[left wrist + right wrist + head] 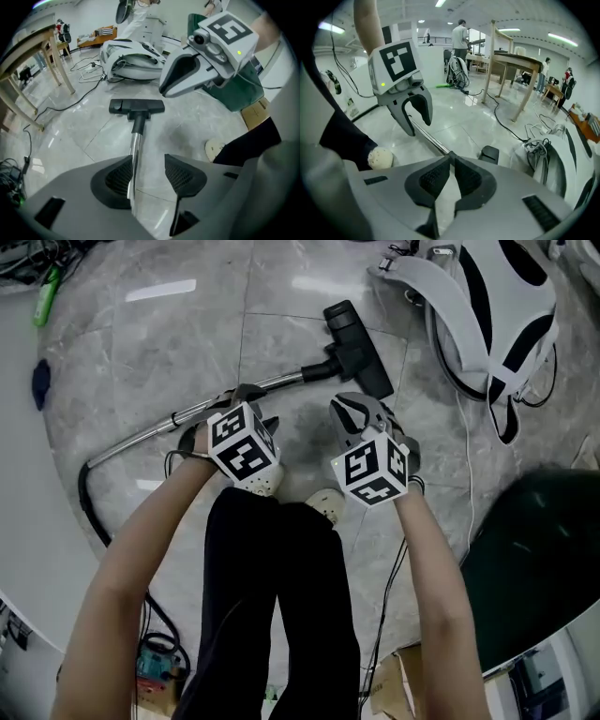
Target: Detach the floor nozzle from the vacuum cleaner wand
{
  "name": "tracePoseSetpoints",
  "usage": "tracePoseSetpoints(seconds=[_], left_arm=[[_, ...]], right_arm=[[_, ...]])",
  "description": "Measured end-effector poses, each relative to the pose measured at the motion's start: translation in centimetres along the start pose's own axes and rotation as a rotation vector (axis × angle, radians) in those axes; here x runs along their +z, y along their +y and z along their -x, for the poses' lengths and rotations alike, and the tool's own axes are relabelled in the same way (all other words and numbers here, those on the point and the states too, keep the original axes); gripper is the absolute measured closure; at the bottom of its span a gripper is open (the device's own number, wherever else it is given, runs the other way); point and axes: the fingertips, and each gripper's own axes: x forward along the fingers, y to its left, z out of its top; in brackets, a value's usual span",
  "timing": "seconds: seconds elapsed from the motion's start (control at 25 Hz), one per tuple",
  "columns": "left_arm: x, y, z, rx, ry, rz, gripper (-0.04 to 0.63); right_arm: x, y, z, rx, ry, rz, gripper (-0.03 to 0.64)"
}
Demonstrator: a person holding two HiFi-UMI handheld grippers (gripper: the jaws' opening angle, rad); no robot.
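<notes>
- Nozzle [354, 345], black, lies flat on the grey stone floor [187, 334]. It is joined at its neck to the chrome wand [216, 404].
- From the nozzle, the wand slants across the floor to a black hose [89, 512] that curls at the head view's left edge.
- Left gripper [149, 160] points steeply down over the wand. Its jaws stand apart and grip nothing.
- The wand runs between those jaws, hard against the left pad [119, 176]. It may brush that pad, but the view does not settle it; the other pad is clear of it.
- Right gripper [451, 158] hangs beside the left one, nearer the nozzle. Its jaws are closed tip to tip with nothing between them.
- Past its tips show the wand's end and one corner of the nozzle.
- Black trousers [272, 596] and a pale shoe [325, 503] stand just below both grippers in the head view.
- A white vacuum body [487, 306] with cables lies beyond the nozzle, well apart from it.
- A dark green object [534, 559] sits at the right.
</notes>
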Motion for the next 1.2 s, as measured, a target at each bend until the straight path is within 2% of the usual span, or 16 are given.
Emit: tracePoseSetpoints(seconds=[0.08,0.12,0.16,0.2,0.28,0.36,0.6,0.64,0.68,0.92,1.0,1.04,1.2], left_arm=[[-0.6,1.3,-1.9,0.023,0.031,-0.041,0.374],[-0.8,1.9,-2.7,0.032,0.048,-0.05,0.362],[-1.2,2.3,-3.6,0.033,0.066,-0.047,0.359],[-1.6,2.5,-4.4,0.029,0.084,-0.036,0.357],[-2.2,2.8,-6.1,0.024,0.112,-0.014,0.354],[-2.7,3.2,-7.5,0.039,0.133,-0.018,0.353],[-4.0,4.5,-9.8,0.152,0.24,-0.074,0.372],[-4.0,4.7,-9.8,0.178,0.238,-0.097,0.428],[-4.0,4.9,-9.8,0.194,0.229,-0.117,0.453],[-3.8,4.3,-9.2,0.196,0.158,-0.166,0.453],[-3.7,4.0,-9.0,0.203,0.138,-0.188,0.453],[-3.6,4.0,-9.0,0.207,0.133,-0.194,0.453],[-3.5,3.7,-8.7,0.195,0.103,-0.197,0.453]], right_arm=[[-1.0,-0.8,-2.4,0.009,0.049,0.082,0.593],[-1.7,-0.6,-3.7,0.042,0.089,0.135,0.55],[-2.6,-0.1,-4.9,0.081,0.137,0.195,0.413],[-3.5,0.4,-5.9,0.109,0.182,0.264,0.359],[-4.8,0.7,-7.3,0.106,0.236,0.406,0.357],[-5.0,0.6,-8.3,0.069,0.243,0.513,0.357],[-4.6,-0.6,-11.7,-0.019,0.276,0.728,0.357],[-4.7,-0.7,-12.2,-0.027,0.29,0.751,0.357],[-4.9,-0.8,-12.6,-0.034,0.308,0.774,0.357],[-7.0,-1.8,-13.6,0.005,0.423,0.89,0.365],[-7.0,-1.9,-13.6,0.021,0.439,0.966,0.423],[-7.0,-1.9,-13.5,0.028,0.448,0.989,0.424],[-7.0,-2.0,-13.3,0.022,0.435,0.994,0.426]])
